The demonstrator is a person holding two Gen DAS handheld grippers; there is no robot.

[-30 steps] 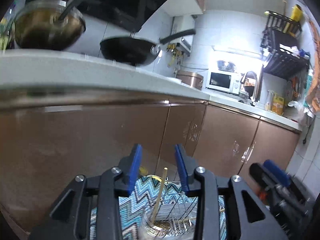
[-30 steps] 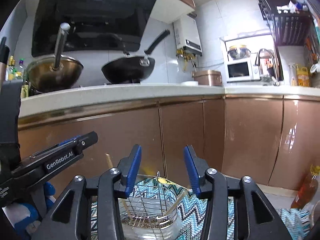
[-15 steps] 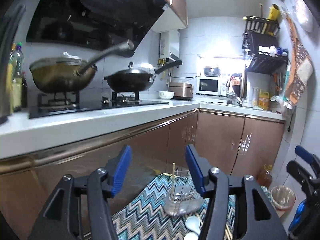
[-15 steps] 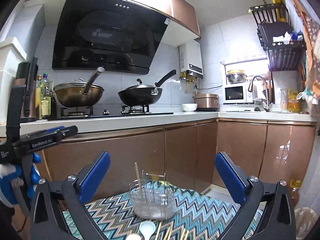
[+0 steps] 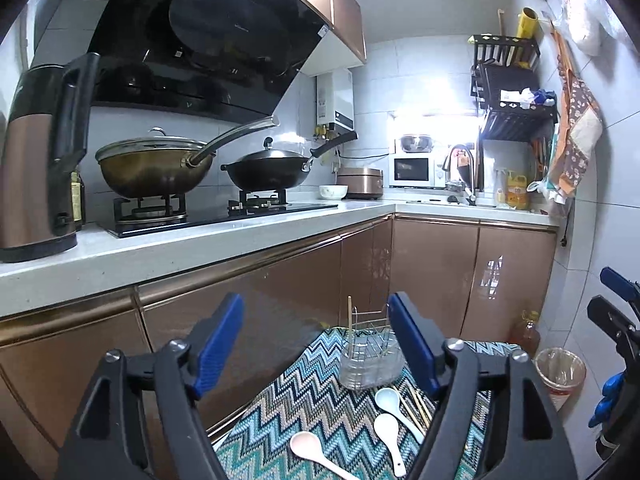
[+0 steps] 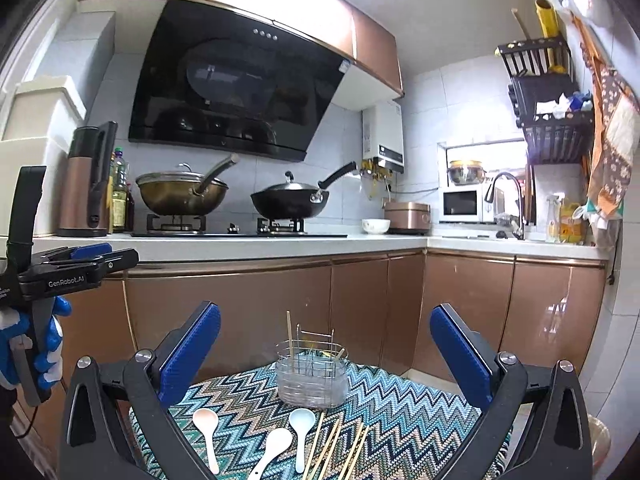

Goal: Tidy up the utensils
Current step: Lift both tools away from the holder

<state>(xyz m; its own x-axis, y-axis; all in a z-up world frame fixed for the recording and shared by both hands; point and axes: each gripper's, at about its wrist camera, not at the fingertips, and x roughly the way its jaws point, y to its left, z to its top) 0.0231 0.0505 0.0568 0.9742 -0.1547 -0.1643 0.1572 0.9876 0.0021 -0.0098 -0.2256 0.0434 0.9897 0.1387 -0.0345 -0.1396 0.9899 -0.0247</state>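
Table under zigzag-patterned cloth (image 6: 400,412), teal, white and black. Directly on cloth: clear utensil holder (image 6: 311,378) with wire insert, upright near far edge; three white spoons (image 6: 301,424) side by side in front; loose chopsticks (image 6: 334,450) just right of spoons.

- The cloth (image 6: 400,420) is woven fabric with a zigzag pattern, matt and slightly ribbed.
- The utensil holder (image 6: 312,376) is thin shiny metal wire set in a clear plastic tub.
- The three spoons (image 6: 300,424) look like glossy white ceramic (or smooth plastic; I cannot tell which).
- The chopsticks (image 6: 332,448) near the cloth's front edge are pale matt wood or bamboo.
- The cabinet doors (image 6: 468,312) are high-gloss copper-brown, mirror smooth.
- The countertop (image 6: 280,246) is pale speckled stone.
- The right gripper (image 6: 324,344) has matt black plastic arms and ribbed blue pads (image 6: 192,354).
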